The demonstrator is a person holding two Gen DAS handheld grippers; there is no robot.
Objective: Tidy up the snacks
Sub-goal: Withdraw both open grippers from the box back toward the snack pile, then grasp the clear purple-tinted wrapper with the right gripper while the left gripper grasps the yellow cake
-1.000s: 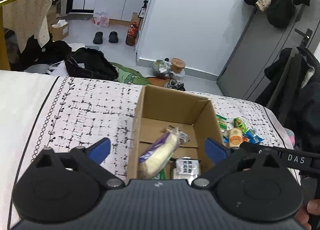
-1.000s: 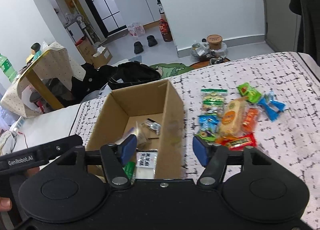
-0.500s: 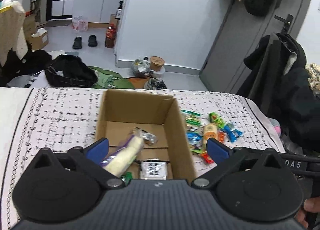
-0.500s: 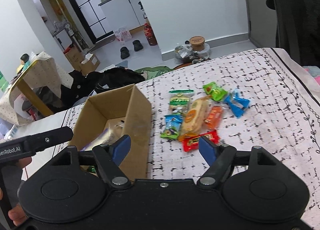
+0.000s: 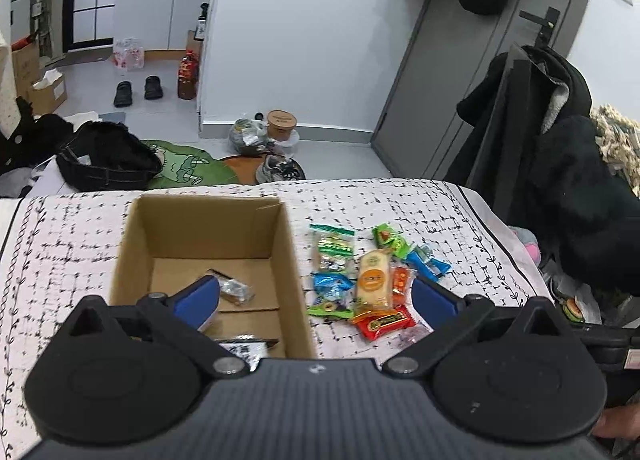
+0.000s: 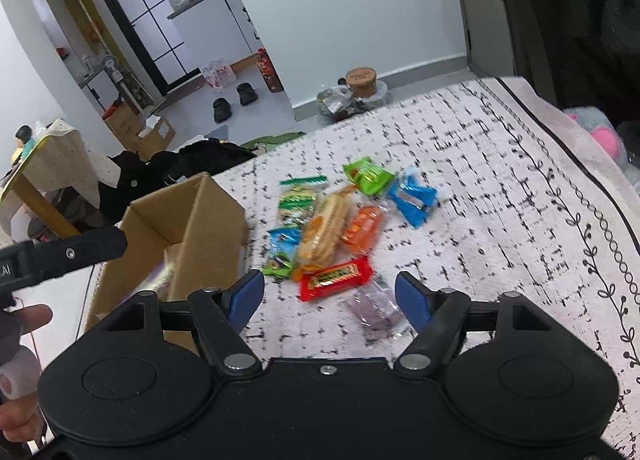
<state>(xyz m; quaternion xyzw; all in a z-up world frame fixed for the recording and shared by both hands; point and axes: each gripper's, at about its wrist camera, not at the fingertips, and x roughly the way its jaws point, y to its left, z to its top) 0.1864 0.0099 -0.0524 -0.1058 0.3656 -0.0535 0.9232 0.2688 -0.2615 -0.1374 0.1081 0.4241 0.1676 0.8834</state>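
The right gripper, jaws apart and empty, hovers nearest the red bar, which lies crosswise just ahead

Bright wrappers on a black-and-white patterned cloth

The cloth is white with black dashes and a leafy black border. Beside the brown cardboard box lie a red bar, an orange packet, a green packet, a blue packet and a tan biscuit pack. The fingers are blue.
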